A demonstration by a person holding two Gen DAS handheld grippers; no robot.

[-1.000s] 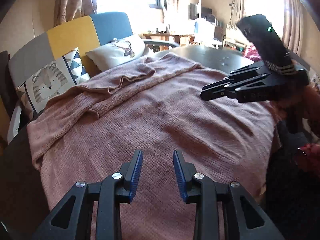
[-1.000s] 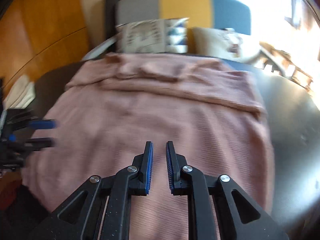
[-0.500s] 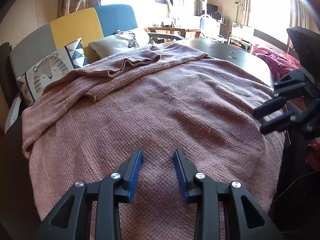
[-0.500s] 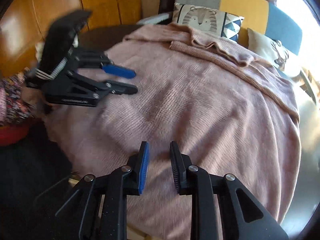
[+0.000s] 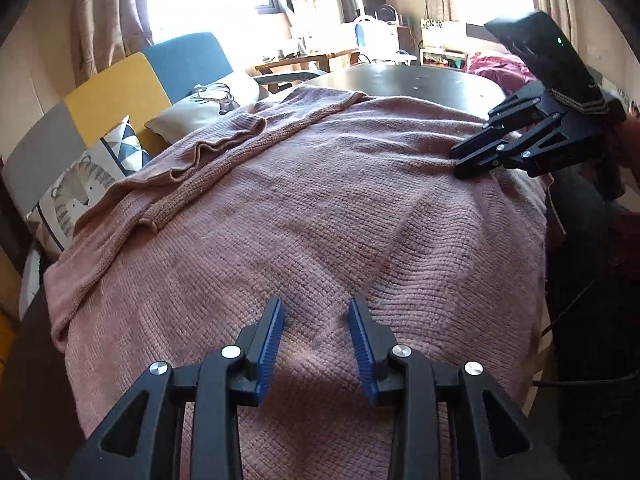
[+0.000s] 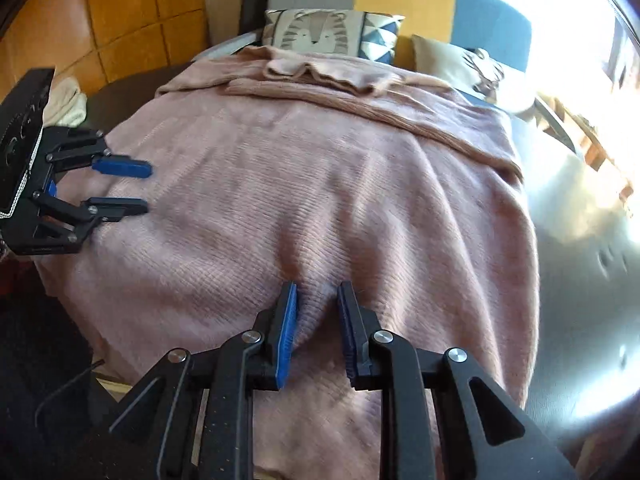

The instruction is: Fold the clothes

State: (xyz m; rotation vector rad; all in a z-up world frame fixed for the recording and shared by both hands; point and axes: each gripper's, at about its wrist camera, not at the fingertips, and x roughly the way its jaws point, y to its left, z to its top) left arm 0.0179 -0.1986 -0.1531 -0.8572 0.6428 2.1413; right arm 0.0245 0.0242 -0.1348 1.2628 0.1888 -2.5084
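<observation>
Pink knit garment (image 5: 320, 208) spread flat over a dark round table (image 5: 420, 80), fills centre of both frames; near hem hangs over the table edge at the bottom. Far edge bunched into a loose fold with a sleeve-like strip (image 5: 216, 148), upper left in left wrist view, top centre in right wrist view (image 6: 320, 74)

Left gripper (image 5: 316, 320): fingers wide apart, blue pads visible, nothing between them, tips over the near hem at bottom centre. Same gripper at mid left of right wrist view (image 6: 120, 188), clearly spread, over the fabric's edge

Right gripper (image 6: 316, 308): narrow gap, a ridge of knit bulges up between the pads; gap still visible, can't tell if it's actually clamped. In left wrist view it's at upper right (image 5: 476, 160), tips down at the cloth's right side

Behind: sofa (image 5: 116, 88) in grey/yellow/blue, tiger cushion (image 6: 316, 34), deer cushion (image 5: 208, 104). Cream cloth (image 6: 66, 102) at left of right wrist view
</observation>
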